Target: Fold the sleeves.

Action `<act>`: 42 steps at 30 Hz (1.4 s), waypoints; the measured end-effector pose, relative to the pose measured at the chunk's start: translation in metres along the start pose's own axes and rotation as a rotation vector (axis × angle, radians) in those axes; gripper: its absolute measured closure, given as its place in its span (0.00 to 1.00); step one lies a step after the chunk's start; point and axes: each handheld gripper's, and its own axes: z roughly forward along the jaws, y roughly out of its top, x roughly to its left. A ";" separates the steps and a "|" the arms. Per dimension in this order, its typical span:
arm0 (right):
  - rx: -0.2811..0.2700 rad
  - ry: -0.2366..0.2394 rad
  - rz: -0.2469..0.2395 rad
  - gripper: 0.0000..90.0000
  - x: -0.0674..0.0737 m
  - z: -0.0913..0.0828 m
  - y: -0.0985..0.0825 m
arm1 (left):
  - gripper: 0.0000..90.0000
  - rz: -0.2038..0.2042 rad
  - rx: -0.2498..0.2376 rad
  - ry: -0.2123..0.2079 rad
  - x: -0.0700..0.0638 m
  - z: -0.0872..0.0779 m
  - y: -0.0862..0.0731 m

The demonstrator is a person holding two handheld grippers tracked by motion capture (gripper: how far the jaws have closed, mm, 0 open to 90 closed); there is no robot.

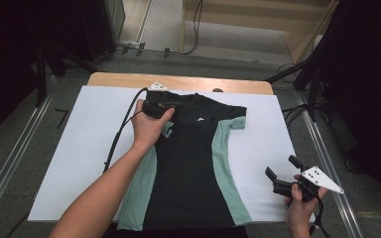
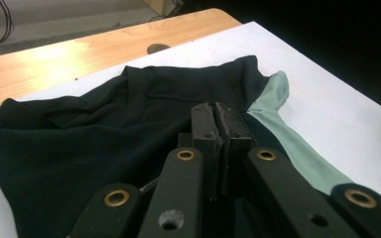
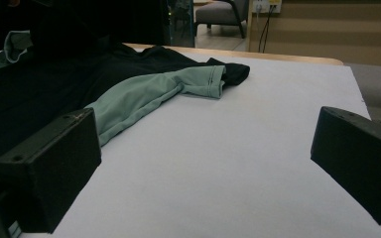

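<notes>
A black T-shirt (image 1: pixel 188 163) with mint-green side panels and sleeves lies flat on a white sheet (image 1: pixel 84 144), its collar toward the far edge. My left gripper (image 1: pixel 168 105) is over the shirt's left shoulder, close to the collar. In the left gripper view its jaws (image 2: pixel 217 111) are shut, pad against pad, just above the black cloth (image 2: pixel 79 148), and I see no fabric between them. My right gripper (image 1: pixel 282 166) is held over the sheet at the front right, clear of the shirt. Its jaws (image 3: pixel 208 148) stand wide open with nothing between them, facing the mint right sleeve (image 3: pixel 178 87).
The sheet covers a wooden table whose bare far edge (image 1: pixel 178 81) shows behind the shirt. The left gripper's cable (image 1: pixel 121 129) runs back across the sheet. Metal rails and dark stands flank the table on both sides.
</notes>
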 end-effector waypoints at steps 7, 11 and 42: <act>0.002 0.000 -0.007 0.00 0.000 0.000 0.000 | 0.98 -0.003 0.009 -0.011 -0.005 0.010 -0.004; 0.003 -0.001 -0.004 0.00 0.000 0.000 0.000 | 0.97 0.000 0.009 -0.023 -0.007 0.014 -0.008; 0.008 -0.001 -0.004 0.00 0.001 0.001 0.000 | 0.23 0.000 -0.177 -0.084 0.004 -0.051 -0.025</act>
